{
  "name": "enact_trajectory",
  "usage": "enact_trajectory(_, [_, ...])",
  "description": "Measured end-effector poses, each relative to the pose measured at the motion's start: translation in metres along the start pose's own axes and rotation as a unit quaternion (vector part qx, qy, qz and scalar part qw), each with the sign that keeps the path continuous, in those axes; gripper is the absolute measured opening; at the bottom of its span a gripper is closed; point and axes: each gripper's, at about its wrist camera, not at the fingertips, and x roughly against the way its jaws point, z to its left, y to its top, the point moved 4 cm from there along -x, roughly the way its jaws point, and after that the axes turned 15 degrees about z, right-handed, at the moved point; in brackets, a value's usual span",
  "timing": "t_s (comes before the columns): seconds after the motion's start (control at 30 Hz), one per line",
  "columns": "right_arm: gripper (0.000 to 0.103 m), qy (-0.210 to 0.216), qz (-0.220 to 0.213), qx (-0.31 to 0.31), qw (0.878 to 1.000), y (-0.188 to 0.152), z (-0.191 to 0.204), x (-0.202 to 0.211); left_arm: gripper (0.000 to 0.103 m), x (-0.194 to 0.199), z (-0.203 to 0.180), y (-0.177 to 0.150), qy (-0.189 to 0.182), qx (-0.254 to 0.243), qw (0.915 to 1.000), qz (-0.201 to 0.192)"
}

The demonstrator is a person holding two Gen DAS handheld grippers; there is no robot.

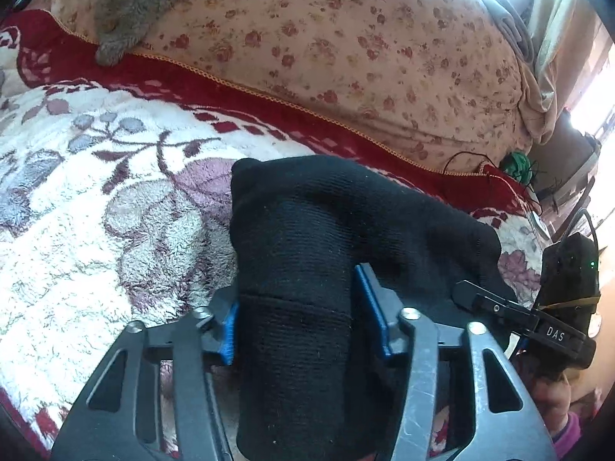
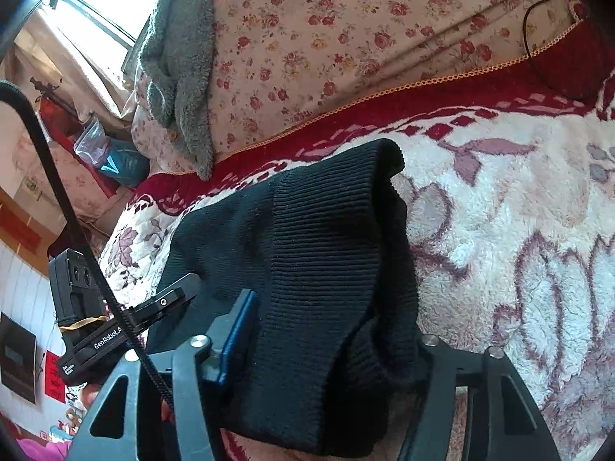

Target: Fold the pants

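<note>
The black knit pants (image 1: pixel 307 223) lie bunched on a plush white and purple flowered blanket (image 1: pixel 96 192). My left gripper (image 1: pixel 296 292) has a rolled fold of the pants filling the gap between its blue pads (image 1: pixel 230 330), and both pads press on the cloth. In the right wrist view the ribbed end of the pants (image 2: pixel 326 230) sits in my right gripper (image 2: pixel 330 319). Its left blue pad (image 2: pixel 240 330) is against the cloth, while the cloth drapes over and hides the right finger. Each gripper's body shows at the edge of the other's view.
A pink rose-print quilt (image 1: pixel 346 50) rises behind the blanket's red border (image 1: pixel 230 96). A grey fleece garment (image 2: pixel 180 57) hangs over the quilt. A thin black cable (image 2: pixel 538 38) loops at the quilt's edge. Clutter and a bright window (image 2: pixel 96 7) lie beyond the bed.
</note>
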Motion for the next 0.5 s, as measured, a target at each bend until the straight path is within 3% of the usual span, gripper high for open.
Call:
enact_trajectory(0.17, [0.05, -0.003, -0.008, 0.009, 1.0, -0.002, 0.005, 0.007, 0.041, 0.007, -0.005, -0.001, 0.008, -0.001, 1.0, -0.006])
enact_trajectory(0.5, [0.047, -0.006, -0.014, 0.017, 1.0, -0.007, 0.021, 0.018, 0.039, 0.028, -0.012, -0.004, 0.015, -0.002, 0.9997, -0.019])
